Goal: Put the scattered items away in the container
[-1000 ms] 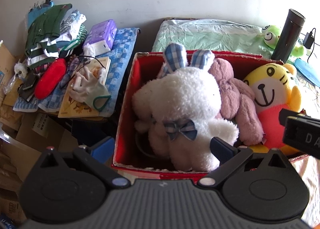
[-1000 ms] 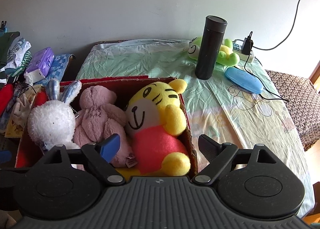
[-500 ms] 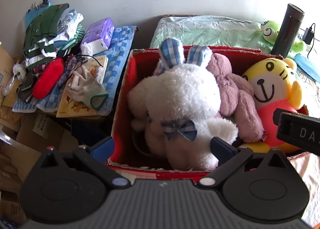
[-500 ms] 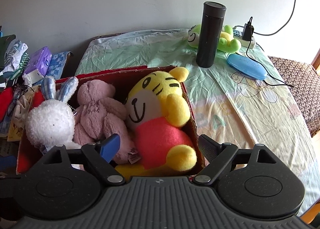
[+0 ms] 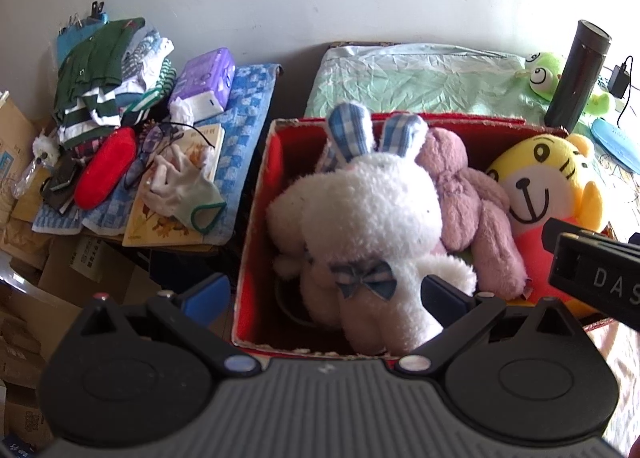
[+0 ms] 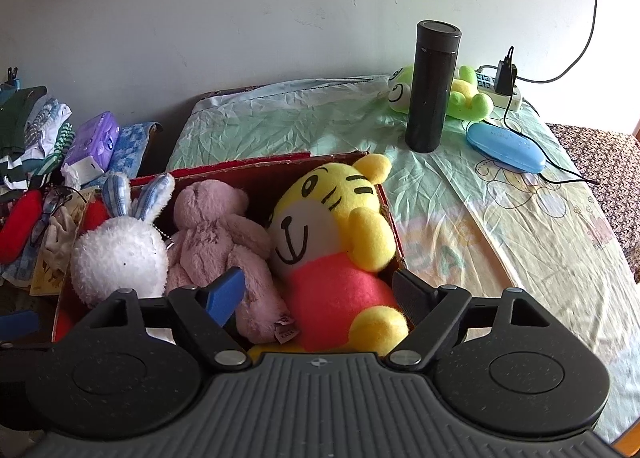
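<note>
Since a moment ago your right gripper (image 6: 318,292) has been narrowing its jaws slightly around the yellow plush tiger in the pink shirt (image 6: 334,254), not yet pressing it. Your left gripper (image 5: 326,292) is hanging released over the fluffy white plush rabbit (image 5: 368,226). Both toys are sitting inside the red cardboard box (image 5: 256,214) with the pink plush bear (image 6: 220,234).

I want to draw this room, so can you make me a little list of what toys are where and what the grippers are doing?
box: red box on the bed, open top
in the box: white bunny, pink teddy, yellow tiger, side by side
still on the bed: green frog, black bottle, blue case
left gripper: open, empty, over the bunny
right gripper: open, just been closing a little, tiger between its jaws
</note>
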### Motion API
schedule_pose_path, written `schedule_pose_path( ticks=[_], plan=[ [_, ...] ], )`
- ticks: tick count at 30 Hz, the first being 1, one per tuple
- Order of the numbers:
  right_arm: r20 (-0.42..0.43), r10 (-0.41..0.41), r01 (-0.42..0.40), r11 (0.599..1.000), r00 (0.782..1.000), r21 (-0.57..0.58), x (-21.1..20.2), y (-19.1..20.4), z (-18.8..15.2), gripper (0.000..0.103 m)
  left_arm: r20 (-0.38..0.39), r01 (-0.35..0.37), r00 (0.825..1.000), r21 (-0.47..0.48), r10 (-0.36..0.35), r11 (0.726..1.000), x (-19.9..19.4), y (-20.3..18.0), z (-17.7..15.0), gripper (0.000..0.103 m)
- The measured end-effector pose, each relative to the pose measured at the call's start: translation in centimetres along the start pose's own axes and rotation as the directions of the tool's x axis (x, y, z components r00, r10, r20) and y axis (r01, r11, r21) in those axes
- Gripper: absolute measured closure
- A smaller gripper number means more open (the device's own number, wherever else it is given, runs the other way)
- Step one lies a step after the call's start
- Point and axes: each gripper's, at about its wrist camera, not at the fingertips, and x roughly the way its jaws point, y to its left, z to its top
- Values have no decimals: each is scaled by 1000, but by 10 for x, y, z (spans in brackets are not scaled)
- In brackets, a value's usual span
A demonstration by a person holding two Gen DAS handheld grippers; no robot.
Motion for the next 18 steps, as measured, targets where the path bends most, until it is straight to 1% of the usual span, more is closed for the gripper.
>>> schedule_pose_path(
  ticks=[10, 18],
  plan=[
    [32, -16, 17, 1000, 999, -24, -5, 17, 3, 21, 26, 30, 999, 12, -31, 999, -2, 9, 7, 2],
    [39, -44, 44, 999, 998, -7, -6, 23, 4, 21, 23, 61, 998, 28, -62, 998, 1, 16, 12, 2]
  ],
)
